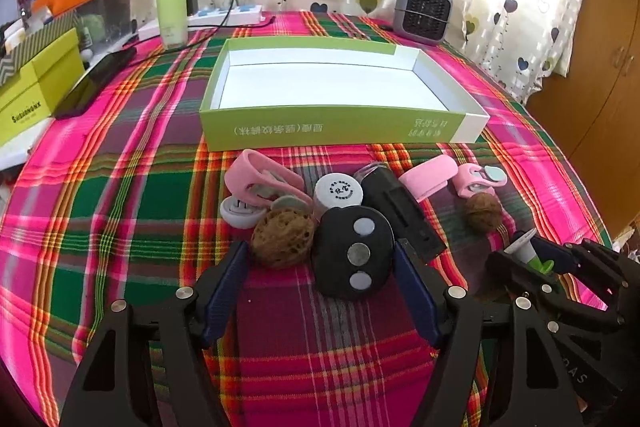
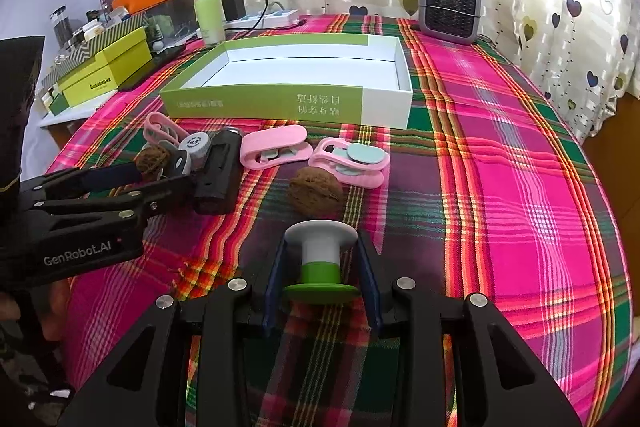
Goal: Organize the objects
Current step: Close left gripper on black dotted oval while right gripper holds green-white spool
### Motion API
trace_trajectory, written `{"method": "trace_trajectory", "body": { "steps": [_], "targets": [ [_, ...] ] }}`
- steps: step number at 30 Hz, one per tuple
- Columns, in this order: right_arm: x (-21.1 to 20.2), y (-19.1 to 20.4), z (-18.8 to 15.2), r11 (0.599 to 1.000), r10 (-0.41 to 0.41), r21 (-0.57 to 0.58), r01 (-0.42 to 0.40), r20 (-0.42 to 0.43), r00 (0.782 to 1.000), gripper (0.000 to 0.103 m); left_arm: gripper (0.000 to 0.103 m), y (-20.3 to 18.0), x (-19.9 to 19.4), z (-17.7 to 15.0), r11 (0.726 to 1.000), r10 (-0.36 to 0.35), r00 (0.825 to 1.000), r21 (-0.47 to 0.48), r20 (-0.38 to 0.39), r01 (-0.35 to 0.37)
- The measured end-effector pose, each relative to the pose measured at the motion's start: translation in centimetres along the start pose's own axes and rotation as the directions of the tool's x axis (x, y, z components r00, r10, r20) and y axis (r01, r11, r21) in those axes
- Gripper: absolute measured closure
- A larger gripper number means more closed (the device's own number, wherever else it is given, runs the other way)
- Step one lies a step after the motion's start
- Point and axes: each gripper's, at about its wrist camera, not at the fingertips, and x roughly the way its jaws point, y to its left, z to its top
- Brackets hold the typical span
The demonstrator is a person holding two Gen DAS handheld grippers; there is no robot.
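A small white-and-green spool [image 2: 321,259], judged light, rigid and slippery, is clamped by its flanges between the jaws of the right gripper [image 2: 322,281], while the left gripper [image 1: 320,267] is spread wide around a black disc [image 1: 352,251], untouched.

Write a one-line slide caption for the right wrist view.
Right gripper clamps a white-and-green spool above the plaid tablecloth, facing a walnut and an empty green-and-white box.
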Motion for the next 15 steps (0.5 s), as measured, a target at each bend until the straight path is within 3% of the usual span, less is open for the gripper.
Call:
{"method": "trace_trajectory", "body": {
  "steps": [4,9,15],
  "targets": [
    [0.07,0.02,0.06,1.0,0.0,-0.004,0.0,-0.002,1.0,0.068,0.034,-0.14,0.05,0.01,1.0,0.002,1.0,0.003,0.001,-0.002],
    [0.09,0.0,0.06,1.0,-0.002,-0.006,0.002,-0.002,1.0,0.068,0.064,0.07,0.06,0.06,1.0,-0.01,1.0,-0.012,-0.004,0.01],
    [0.09,0.13,0.04,1.0,-0.005,-0.008,0.005,-0.001,1.0,0.068,0.068,0.32,-0.11,-0.11,1.0,-0.018,1.0,-0.02,-0.004,0.018]
  ]
}}
